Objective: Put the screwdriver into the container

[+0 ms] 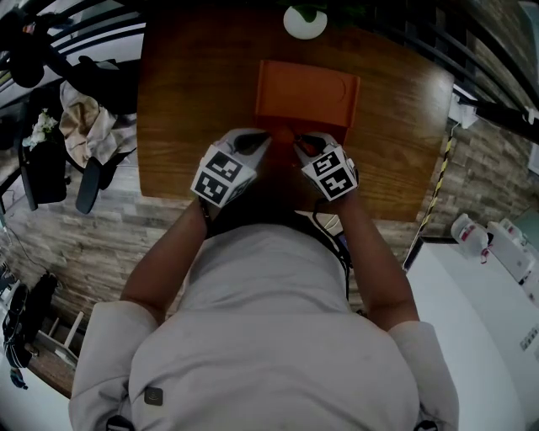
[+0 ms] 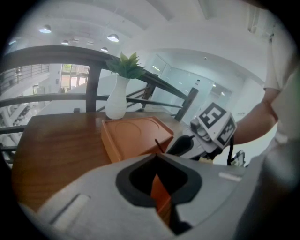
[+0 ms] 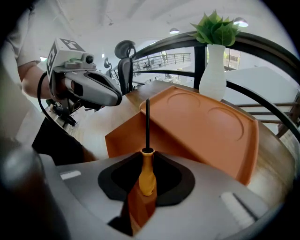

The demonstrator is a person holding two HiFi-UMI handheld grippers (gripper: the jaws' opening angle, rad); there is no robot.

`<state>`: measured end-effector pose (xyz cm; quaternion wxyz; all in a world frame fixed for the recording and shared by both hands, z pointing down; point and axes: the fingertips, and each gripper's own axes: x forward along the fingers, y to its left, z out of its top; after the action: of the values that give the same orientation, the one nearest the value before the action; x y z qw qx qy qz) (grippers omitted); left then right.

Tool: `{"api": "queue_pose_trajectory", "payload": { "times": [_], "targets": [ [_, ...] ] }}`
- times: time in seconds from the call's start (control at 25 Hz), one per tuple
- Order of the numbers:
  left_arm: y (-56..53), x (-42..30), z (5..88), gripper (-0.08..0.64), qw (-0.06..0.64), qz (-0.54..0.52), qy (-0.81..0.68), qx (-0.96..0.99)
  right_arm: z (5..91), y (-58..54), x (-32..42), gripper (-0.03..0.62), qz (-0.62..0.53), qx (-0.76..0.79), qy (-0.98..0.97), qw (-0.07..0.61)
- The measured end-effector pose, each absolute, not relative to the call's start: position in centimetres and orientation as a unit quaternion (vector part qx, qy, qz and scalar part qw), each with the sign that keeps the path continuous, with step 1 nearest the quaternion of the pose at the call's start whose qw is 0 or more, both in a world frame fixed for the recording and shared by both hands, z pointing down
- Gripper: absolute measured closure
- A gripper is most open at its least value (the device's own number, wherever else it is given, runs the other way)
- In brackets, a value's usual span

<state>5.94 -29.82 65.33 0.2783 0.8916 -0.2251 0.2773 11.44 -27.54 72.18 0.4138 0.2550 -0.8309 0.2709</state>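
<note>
The screwdriver (image 3: 146, 174) has an orange handle and a thin dark shaft that points forward. My right gripper (image 3: 146, 159) is shut on its handle, just short of the orange container (image 3: 206, 126). That container (image 1: 307, 88) is a flat box lying mid-table, its lid embossed with round shapes. My left gripper (image 1: 259, 143) sits at the box's near left corner and my right gripper (image 1: 301, 143) at the near edge beside it. In the left gripper view an orange sliver, seemingly the container's near edge, is pinched in my left gripper (image 2: 159, 161). The box's inside is hidden.
A white vase (image 1: 305, 21) with a green plant stands behind the container on the wooden table (image 1: 194, 101). A dark railing runs past the table's far side. A chair with cloth (image 1: 84, 126) stands at the left and a white counter (image 1: 480, 295) at the right.
</note>
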Motion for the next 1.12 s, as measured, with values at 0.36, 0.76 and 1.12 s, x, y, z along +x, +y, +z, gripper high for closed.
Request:
{"api": "queue_pose_trajectory", "payload": {
  "times": [0.36,0.76,1.12],
  "targets": [
    [-30.2,5.5,66.1,0.555,0.286,0.285,-0.224,0.887,74.0,-27.2,11.1,0.509,0.281,0.236,-0.821,0.437],
    [-30.2,5.5,66.9,0.555,0.293,0.292,-0.221,0.883,75.4,-27.0,10.7,0.509,0.278,0.223,-0.817,0.452],
    [-30.7,5.6,67.5,0.555,0.294,0.291,-0.220,0.884,76.5,-27.4,10.8,0.506,0.282,0.220,-0.811,0.462]
  ]
}}
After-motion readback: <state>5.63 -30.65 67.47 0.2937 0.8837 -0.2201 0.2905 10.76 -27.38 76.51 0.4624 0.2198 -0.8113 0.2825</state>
